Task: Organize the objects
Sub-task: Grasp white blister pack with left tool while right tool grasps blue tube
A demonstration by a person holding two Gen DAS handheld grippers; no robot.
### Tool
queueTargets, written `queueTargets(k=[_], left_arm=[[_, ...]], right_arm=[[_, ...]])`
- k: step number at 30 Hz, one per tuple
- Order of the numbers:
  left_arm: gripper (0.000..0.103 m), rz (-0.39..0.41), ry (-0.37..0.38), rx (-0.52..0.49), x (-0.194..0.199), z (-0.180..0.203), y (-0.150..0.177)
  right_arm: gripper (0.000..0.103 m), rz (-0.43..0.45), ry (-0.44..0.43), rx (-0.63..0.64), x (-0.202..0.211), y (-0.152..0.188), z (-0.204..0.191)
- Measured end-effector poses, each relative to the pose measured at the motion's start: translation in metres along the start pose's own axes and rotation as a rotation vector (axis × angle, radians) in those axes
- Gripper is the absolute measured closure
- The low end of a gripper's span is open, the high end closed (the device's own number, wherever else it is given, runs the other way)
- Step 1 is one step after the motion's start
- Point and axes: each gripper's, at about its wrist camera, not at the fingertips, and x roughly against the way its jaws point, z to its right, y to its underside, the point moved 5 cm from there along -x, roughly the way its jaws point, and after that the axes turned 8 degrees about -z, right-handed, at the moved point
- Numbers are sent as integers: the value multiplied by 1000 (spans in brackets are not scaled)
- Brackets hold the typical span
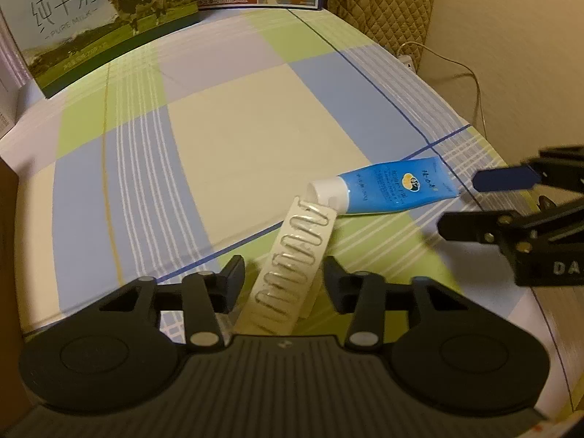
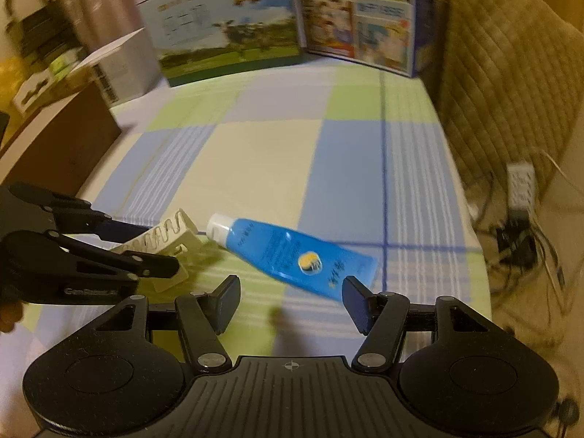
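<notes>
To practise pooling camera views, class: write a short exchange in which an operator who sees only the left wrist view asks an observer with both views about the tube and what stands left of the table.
Operator: Is the right gripper on the tube yet?
Observer: No. It is open with nothing between its pads; the tube's flat end lies just by its right fingertip.
Operator: What stands left of the table?
Observer: A brown cabinet with blurred, stacked items on top.
</notes>
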Motion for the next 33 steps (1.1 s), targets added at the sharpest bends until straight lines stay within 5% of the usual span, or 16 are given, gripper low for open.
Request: queueTargets(k=[4,11,18,26,30,33], left_arm=[[78,4,-21,24,4,-9,4],[79,-4,-60,122,12,-38,20],[79,-14,-81,190,21,-58,40],[79,-44,-81,234,22,-61,61],[79,-54,-77,249,24,-62,70],[79,-54,-83,258,27,-64,75]], right_arm=[[44,2,6,75,-15,-7,-5],[44,48,-5,303,-37,-15,-19],[44,-6,-35,491,-64,-15,-22],[45,-82,-120,452,-64,-14,-32],[61,-79,-106,467,-59,-2,-54],[63,-58,-88,396,-58,2,-63]])
